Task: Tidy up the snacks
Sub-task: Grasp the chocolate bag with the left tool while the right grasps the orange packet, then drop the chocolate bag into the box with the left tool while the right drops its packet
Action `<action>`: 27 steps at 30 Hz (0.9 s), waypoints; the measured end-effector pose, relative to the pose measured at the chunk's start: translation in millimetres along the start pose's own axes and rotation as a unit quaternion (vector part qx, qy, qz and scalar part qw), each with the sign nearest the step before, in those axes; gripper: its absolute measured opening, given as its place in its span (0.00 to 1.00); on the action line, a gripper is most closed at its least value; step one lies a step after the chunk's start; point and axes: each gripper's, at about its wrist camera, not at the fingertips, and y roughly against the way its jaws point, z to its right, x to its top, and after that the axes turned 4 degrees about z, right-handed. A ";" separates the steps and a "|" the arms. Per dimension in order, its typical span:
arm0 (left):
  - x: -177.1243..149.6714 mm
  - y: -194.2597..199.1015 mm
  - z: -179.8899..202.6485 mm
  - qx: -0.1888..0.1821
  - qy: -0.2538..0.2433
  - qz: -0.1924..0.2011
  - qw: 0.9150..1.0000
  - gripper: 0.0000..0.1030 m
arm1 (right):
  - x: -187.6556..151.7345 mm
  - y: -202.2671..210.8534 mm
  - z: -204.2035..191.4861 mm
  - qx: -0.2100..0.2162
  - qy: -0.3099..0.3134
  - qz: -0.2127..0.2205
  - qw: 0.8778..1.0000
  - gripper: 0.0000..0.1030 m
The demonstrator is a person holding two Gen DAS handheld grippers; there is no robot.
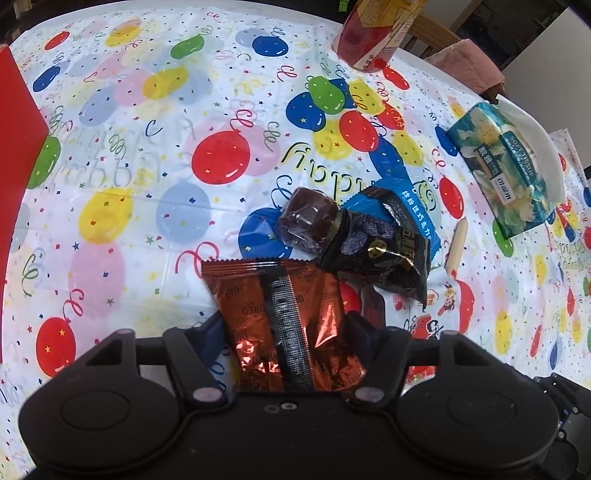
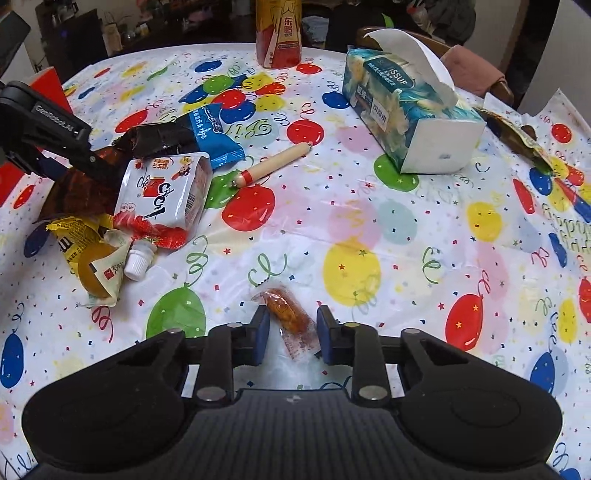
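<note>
In the left wrist view my left gripper [image 1: 288, 332] is shut on a copper-orange Oreo packet [image 1: 280, 306], which crumples between the pads just above the table. Just beyond it lie a dark brown wrapped cake [image 1: 308, 219], a black packet [image 1: 384, 251] and a blue packet [image 1: 399, 199]. My right gripper [image 2: 292, 334] stands open on the tablecloth. A small orange snack in a clear wrapper [image 2: 290, 314] lies between its blue pads [image 2: 260, 336], apart from both. At the left of the right wrist view are a white-and-red packet [image 2: 166, 192], a yellow packet [image 2: 85, 254] and a pouch with a white cap [image 2: 138, 260].
A sausage stick [image 2: 275, 164] lies mid-table. A tissue pack [image 2: 410, 107] sits at the back right and a tall can [image 2: 279, 33] at the far edge. A red box [image 1: 14, 147] stands at the left. A balloon-print cloth [image 2: 369, 229] covers the table.
</note>
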 end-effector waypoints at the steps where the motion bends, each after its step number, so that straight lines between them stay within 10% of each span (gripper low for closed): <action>1: 0.0 1.3 -1.2 -0.003 -0.001 0.002 1.000 0.58 | 0.0 1.0 -1.2 -0.005 -0.001 0.002 1.000 0.25; 27: -14.9 77.1 -46.6 -0.059 -0.078 0.036 0.994 0.47 | 28.5 87.6 -81.3 -0.026 -0.070 0.080 0.994 0.23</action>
